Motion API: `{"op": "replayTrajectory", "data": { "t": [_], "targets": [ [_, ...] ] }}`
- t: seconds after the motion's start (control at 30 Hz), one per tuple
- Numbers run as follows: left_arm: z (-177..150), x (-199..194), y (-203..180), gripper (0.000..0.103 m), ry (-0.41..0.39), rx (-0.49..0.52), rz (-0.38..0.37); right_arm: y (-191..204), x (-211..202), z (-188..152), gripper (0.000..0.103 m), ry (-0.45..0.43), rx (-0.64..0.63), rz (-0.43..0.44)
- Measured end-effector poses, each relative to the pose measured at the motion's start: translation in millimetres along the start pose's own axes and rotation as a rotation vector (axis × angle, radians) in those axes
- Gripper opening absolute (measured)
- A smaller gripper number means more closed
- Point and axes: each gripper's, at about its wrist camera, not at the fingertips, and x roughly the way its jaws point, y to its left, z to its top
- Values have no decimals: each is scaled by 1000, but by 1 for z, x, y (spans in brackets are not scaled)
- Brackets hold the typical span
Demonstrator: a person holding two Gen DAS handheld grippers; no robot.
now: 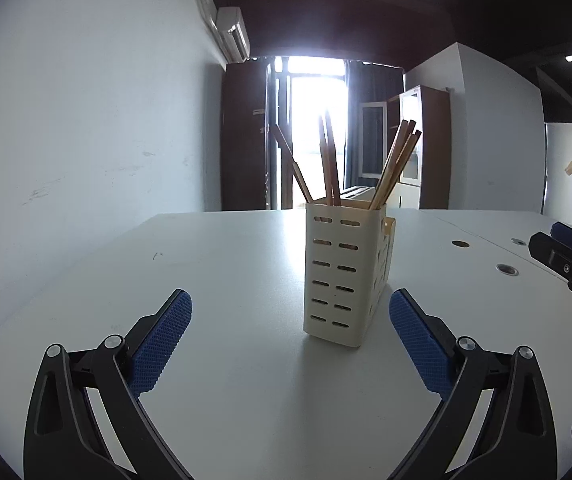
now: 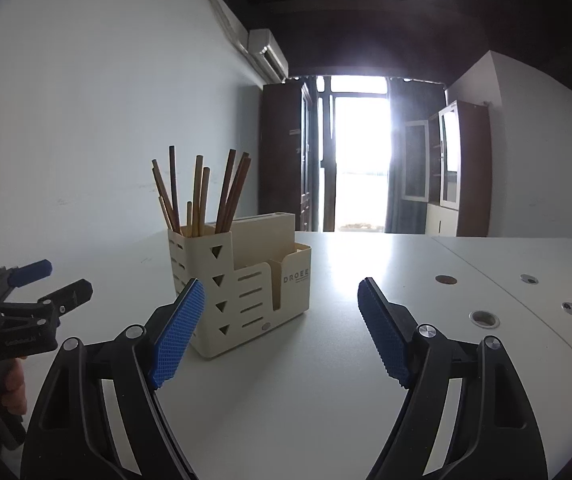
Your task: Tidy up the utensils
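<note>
Landmark: the cream utensil holder [image 2: 242, 280] is standing upright on the white table [image 2: 366, 360].
Chopsticks [image 2: 202, 196]: all of them are sitting in the holder's tall compartment, fanning outward above its rim; none are lying on the table around the holder.
Left gripper [image 1: 290, 344]: its jaws are standing spread wide with nothing between the pads, just in front of the holder's slotted end.
Right gripper [image 2: 282, 332]: its jaws are also standing apart and empty, facing the holder's stepped side.
Progress: judging by this, the sorting is looking finished.
Risk: the holder is looking light and top-heavy with the leaning sticks; a gripper brushing it while hovering this near could be tipping it over and spilling them.
</note>
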Motion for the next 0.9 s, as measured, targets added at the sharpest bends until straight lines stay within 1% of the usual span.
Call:
{"op": "replayTrajectory", "data": {
  "t": [0.07,0.13,0.2,0.27,0.33,0.4,0.53,0.6,0.67,0.9],
  "targets": [
    [-3,5,-4,97,39,-2,-18,2,5,-6,79,23,-2,13],
    [-9,7,-3,97,52,-25,-21,2,9,-14,79,45,14,28],
    [-14,14,-2,97,96,-38,-4,5,12,-18,79,59,3,27],
    [-17,18,0,97,120,-56,17,8,12,-21,79,55,-8,27],
    [-19,16,0,97,116,-55,36,9,13,-23,79,55,-10,32],
    [-20,14,-3,97,107,-34,46,10,13,-25,79,61,-8,38],
    [-22,13,-11,97,115,10,37,14,22,-30,79,93,-26,25],
    [-22,11,-11,97,106,8,32,11,25,-31,79,113,-4,30],
    [-21,11,-11,97,105,4,36,8,24,-32,79,113,10,25],
    [-21,13,-9,97,115,-4,49,12,23,-32,79,108,-11,24]
  ]
}}
